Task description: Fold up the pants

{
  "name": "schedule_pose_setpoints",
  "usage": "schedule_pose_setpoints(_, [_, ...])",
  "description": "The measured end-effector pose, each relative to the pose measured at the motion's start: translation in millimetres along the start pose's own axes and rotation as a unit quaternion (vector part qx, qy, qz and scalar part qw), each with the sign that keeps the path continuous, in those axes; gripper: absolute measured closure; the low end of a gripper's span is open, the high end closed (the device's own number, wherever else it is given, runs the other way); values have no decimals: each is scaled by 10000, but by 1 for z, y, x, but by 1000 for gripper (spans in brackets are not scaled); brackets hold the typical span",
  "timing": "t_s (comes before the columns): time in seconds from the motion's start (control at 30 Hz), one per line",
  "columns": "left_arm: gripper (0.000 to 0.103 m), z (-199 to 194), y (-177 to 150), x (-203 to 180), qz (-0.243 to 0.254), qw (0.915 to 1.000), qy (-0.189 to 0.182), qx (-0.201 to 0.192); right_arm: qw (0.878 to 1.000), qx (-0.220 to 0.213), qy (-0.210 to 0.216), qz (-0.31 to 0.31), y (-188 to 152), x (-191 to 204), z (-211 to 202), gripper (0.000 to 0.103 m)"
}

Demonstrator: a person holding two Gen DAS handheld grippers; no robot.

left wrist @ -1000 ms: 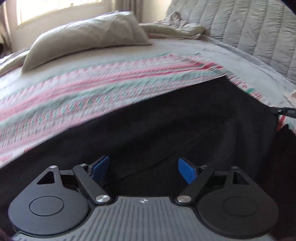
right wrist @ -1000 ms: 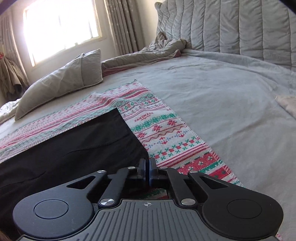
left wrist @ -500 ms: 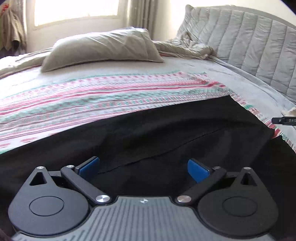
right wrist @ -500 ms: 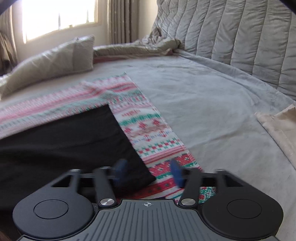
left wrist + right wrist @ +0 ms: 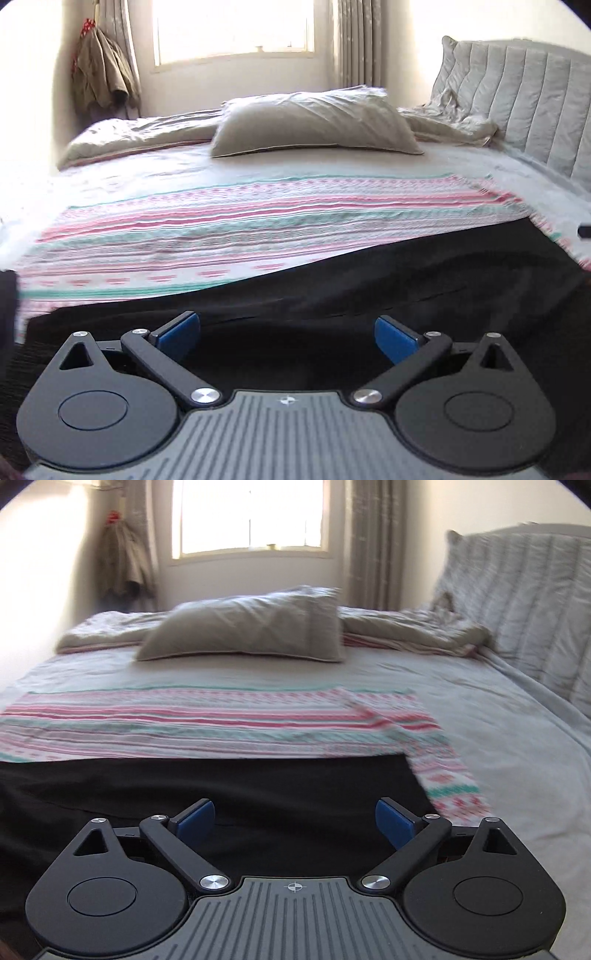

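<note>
The left gripper (image 5: 287, 334) is wide open. Its two blue pads (image 5: 180, 331) stand far apart and nothing is between them. It hangs over the pants (image 5: 369, 295) and does not touch them.

The right gripper (image 5: 294, 818) is wide open too. Its jaws have just been opening, and nothing is held between its blue pads (image 5: 393, 825). It also hangs above the pants (image 5: 240, 794) with a gap under it.

The pants are black. They lie flat across the near side of the bed (image 5: 498, 738), on top of a striped blanket (image 5: 240, 229). The blanket has pink, green and white stripes. In the right view the far edge of the pants runs straight across, and their right end stops at a corner. The blanket (image 5: 207, 723) sticks out past that corner. A few soft wrinkles show in the black cloth in the left view.

Behind the blanket lies a grey pillow (image 5: 314, 123). A crumpled grey cover (image 5: 413, 631) is bunched up beside it. A padded headboard (image 5: 524, 99) stands at the right. A bright window (image 5: 251, 517) with curtains is at the back of the room, and clothes (image 5: 101, 74) hang in the left corner.
</note>
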State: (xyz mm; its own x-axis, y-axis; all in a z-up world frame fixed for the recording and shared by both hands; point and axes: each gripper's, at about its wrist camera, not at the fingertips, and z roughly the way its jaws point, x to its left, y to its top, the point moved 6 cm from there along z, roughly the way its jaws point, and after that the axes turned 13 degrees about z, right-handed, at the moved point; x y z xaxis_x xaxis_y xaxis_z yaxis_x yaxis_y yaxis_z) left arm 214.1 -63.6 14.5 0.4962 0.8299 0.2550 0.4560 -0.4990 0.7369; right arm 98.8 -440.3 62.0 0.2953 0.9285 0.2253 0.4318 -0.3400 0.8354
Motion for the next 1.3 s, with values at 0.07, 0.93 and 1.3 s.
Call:
schedule_pose_setpoints(0.07, [0,1,-6,10,32,9997,-46,240,9988,134,205,-425,-4,31,5,7])
schedule_pose_setpoints(0.93, [0,90,18,100,1392,9878,-690,-121,9557,1395,1700,-1957,-14,205,158,4])
schedule_pose_setpoints(1.3, [20,140,-2,113,957,9680,-2105,979,9369,1889,1731,-2377,-19,198,219,7])
